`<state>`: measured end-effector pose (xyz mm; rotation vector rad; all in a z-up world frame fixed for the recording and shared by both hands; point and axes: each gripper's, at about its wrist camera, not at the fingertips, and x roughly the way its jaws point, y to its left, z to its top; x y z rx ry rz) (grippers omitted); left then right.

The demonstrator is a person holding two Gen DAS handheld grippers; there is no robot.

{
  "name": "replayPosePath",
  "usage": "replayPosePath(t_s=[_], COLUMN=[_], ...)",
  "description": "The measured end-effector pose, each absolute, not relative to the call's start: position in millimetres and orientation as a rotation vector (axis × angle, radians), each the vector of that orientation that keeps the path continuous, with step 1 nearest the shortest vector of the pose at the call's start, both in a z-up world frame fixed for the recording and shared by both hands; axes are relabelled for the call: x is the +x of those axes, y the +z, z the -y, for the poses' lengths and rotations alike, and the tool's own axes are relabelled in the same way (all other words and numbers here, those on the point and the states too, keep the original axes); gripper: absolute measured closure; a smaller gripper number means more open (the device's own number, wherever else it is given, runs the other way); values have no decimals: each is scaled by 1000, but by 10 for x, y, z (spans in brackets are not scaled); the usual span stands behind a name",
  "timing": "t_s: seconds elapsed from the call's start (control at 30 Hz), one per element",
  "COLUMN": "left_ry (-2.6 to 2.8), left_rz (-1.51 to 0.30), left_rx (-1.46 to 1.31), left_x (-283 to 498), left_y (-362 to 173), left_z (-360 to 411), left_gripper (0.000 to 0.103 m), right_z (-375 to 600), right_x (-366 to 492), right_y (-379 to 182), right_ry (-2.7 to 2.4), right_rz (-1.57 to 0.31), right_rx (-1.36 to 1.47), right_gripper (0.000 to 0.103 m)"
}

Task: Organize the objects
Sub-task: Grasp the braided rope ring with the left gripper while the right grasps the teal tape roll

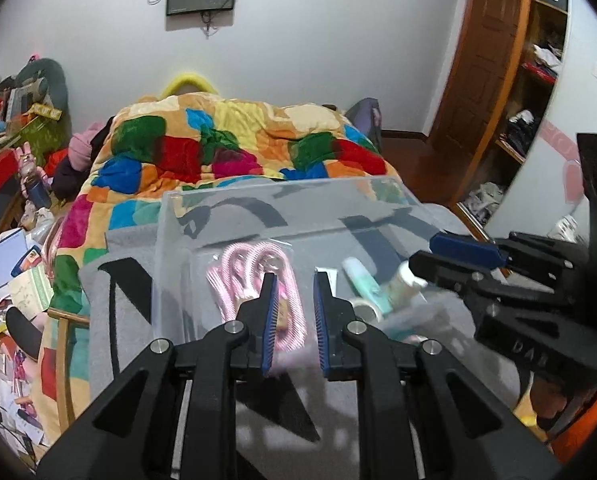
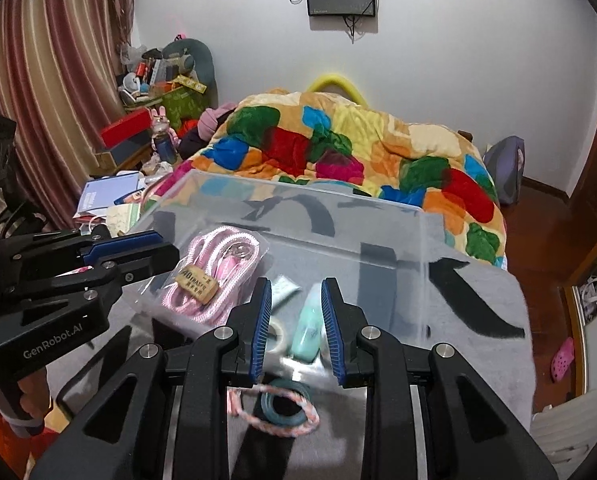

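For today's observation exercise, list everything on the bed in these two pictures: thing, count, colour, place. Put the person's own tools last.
clear bin: one, transparent, on the grey blanket
pink cord bundle: one, pink, bagged, bin's left part
mint tube: one, pale green, in the bin
white tape roll: one, whitish, in the bin beside the tube
blue tape roll: one, blue, on the blanket outside the bin
braided loop: one, pink-white, around the blue roll
grey blanket: one, grey with black marks
patchwork quilt: one, multicoloured, behind the bin
left tongs: open, over the bin
right tongs: open, over the bin
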<state>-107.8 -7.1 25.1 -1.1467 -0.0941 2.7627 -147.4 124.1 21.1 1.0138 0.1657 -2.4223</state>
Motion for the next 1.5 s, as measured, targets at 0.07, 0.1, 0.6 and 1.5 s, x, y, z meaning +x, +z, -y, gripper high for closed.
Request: replayPosePath(t_s=[0.07,0.1,0.6,1.5], left_ry=[2748,2738,2516,2701], left_rz=[81,72,45,217], left_rx=[-1144,-1143,-1376,-1208], left_x=[-1010,-970,-997,-510], left_y=[249,240,-490,-84], left_z=[21,-14,-530,164], left_gripper=[87,87,87,83], right_z=[-1311,-1349,-1875,-1314], right_x=[-1418,-1392,-1131,-1248], right_y=[225,226,-70,-575], right_ry=[-2416,-2417,-2408,-2298], right_rz=[-152,-147,-83,-203], right_rx=[1017,1018,1134,1241], right_gripper=[80,80,79,57])
